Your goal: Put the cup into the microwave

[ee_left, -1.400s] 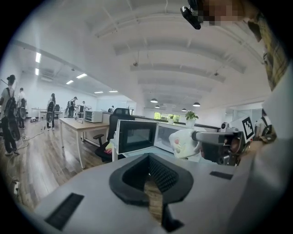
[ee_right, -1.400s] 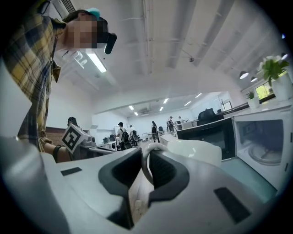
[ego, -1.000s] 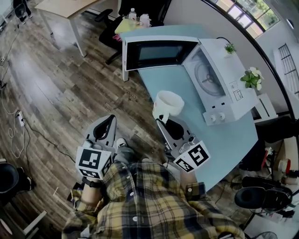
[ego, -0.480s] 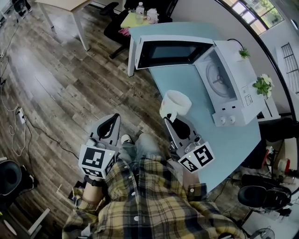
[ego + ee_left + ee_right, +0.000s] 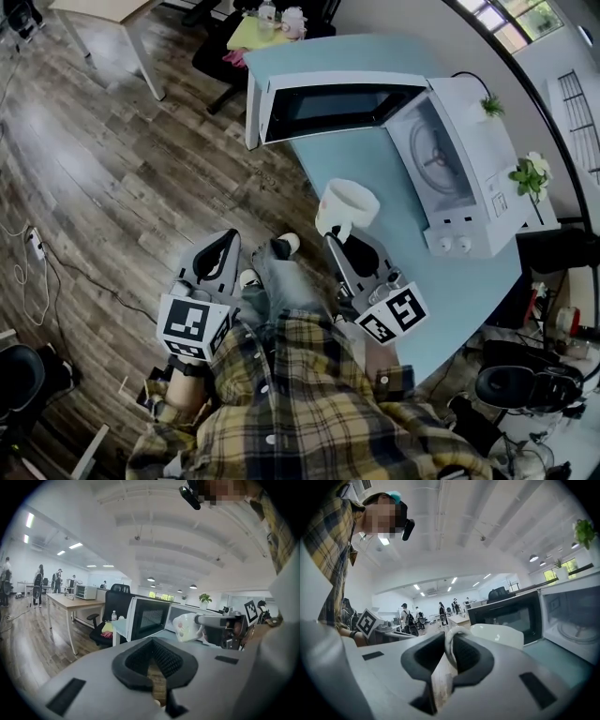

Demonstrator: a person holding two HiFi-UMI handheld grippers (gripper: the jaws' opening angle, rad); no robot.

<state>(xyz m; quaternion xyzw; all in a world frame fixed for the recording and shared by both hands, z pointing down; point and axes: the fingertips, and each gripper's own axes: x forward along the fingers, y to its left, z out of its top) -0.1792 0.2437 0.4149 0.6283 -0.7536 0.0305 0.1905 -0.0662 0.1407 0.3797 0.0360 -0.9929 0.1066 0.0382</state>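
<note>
A white cup (image 5: 349, 203) hangs over the near edge of the teal table (image 5: 375, 169), upright. My right gripper (image 5: 331, 240) is shut on its handle (image 5: 449, 645), and the cup's body (image 5: 497, 635) stands just beyond the jaws. The white microwave (image 5: 450, 159) sits further along the table with its door (image 5: 323, 105) swung wide open and the turntable showing. My left gripper (image 5: 227, 236) hangs over the wooden floor left of the table, shut with nothing in it. In the left gripper view the cup (image 5: 187, 626) shows to the right.
A small plant (image 5: 527, 175) stands right of the microwave and another (image 5: 491, 106) on top of it. A black chair and a yellow table with bottles (image 5: 267, 23) lie beyond the teal table's far end. A wooden desk (image 5: 103, 7) stands at the top left. People stand far off.
Both grippers have drifted a little forward as the person steps, a shoe now showing between them. The cup stays held by its handle, slightly nearer the microwave.
</note>
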